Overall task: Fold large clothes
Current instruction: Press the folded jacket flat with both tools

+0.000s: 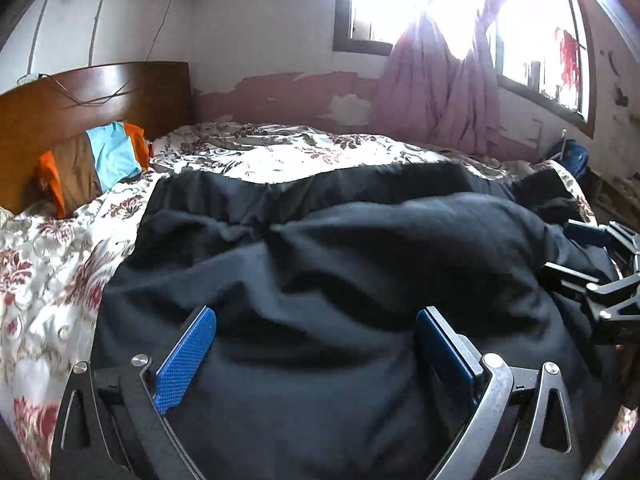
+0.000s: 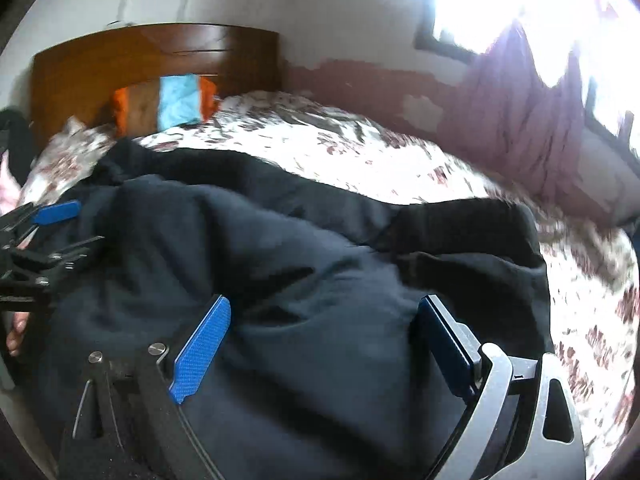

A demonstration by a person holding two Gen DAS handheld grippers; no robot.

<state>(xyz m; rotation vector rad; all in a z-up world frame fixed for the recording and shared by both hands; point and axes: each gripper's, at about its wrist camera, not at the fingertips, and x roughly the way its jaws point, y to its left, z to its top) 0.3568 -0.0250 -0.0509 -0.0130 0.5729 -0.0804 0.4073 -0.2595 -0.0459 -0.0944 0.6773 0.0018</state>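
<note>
Left gripper point(image 1: 316, 354) wide open, blue pads point(image 1: 184, 364) spread over dark cloth, nothing pinched between them. Right gripper point(image 2: 324, 344) same: jaws apart, poised over cloth, no grip visible.

Black garment point(image 1: 340, 264) heaped on the floral bedspread point(image 1: 48, 280), directly under and ahead of both grippers. Probably a large jacket or trousers; too dark and rumpled to tell which. Already doubled: a puffed upper layer over a flatter layer whose far edge point(image 1: 320, 182) runs side to side across the bed. Long axis therefore crosswise to both grippers' pointing direction, headboard point(image 1: 92, 112) to the left, window wall ahead.

Grippers side by side along that axis: right gripper seen at right edge of the left view point(image 1: 588, 268), left gripper at left edge of the right view point(image 2: 44, 236). Left nearer the headboard end, right nearer the end with the flatter lobe point(image 2: 464, 236) sticking out.

Judgement: near hem below the frames, hidden. Next grab likely the near edge or the two ends; each hand takes its own end, no crossing. Risk: pinching only the top layer of the puffed fold.
</note>
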